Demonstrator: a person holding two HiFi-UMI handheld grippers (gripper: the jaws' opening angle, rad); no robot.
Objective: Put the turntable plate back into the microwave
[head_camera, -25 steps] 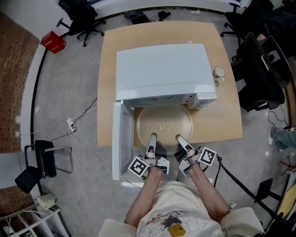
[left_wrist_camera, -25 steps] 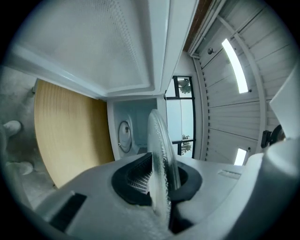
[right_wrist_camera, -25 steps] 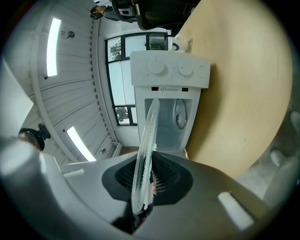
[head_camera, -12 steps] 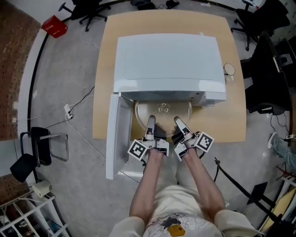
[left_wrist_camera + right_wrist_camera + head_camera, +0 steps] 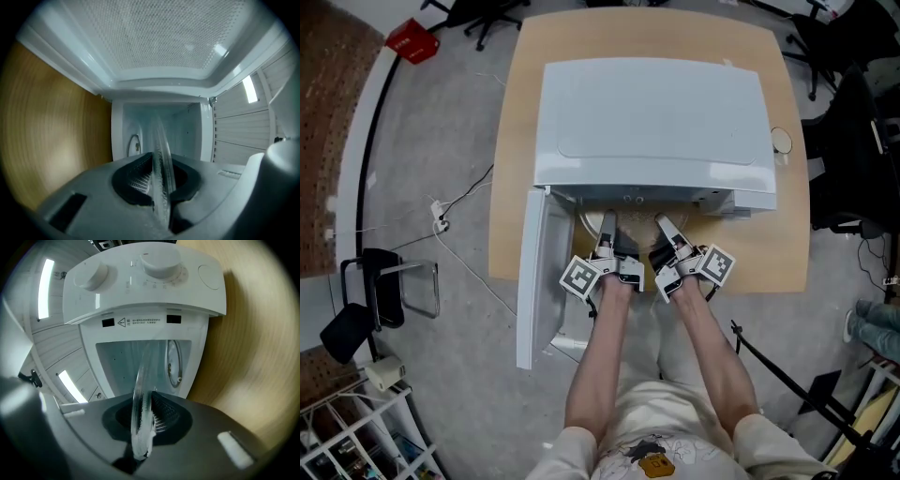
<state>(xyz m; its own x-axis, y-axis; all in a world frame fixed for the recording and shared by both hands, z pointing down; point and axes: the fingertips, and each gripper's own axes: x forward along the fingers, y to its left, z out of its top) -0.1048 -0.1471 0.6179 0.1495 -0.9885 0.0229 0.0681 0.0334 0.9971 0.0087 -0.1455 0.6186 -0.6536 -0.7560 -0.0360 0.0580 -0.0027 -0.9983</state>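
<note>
The clear glass turntable plate (image 5: 633, 223) is held level at its near rim by both grippers, and most of it is hidden inside the white microwave (image 5: 652, 112). My left gripper (image 5: 607, 228) is shut on the plate's left near rim, which runs edge-on between its pads (image 5: 161, 173). My right gripper (image 5: 664, 228) is shut on the right near rim (image 5: 140, 418). Both point into the open cavity (image 5: 161, 124), where a roller ring (image 5: 174, 363) lies on the floor.
The microwave's door (image 5: 534, 281) hangs open to the left of my left gripper. Control knobs (image 5: 161, 261) sit beside the cavity on the right. The wooden table (image 5: 511, 187) holds a small round cup (image 5: 781, 141) at the right. Cables and chairs stand around on the floor.
Both grippers have moved forward and down with the plate. It has gone from mostly outside in front of the microwave to almost wholly inside the cavity.
</note>
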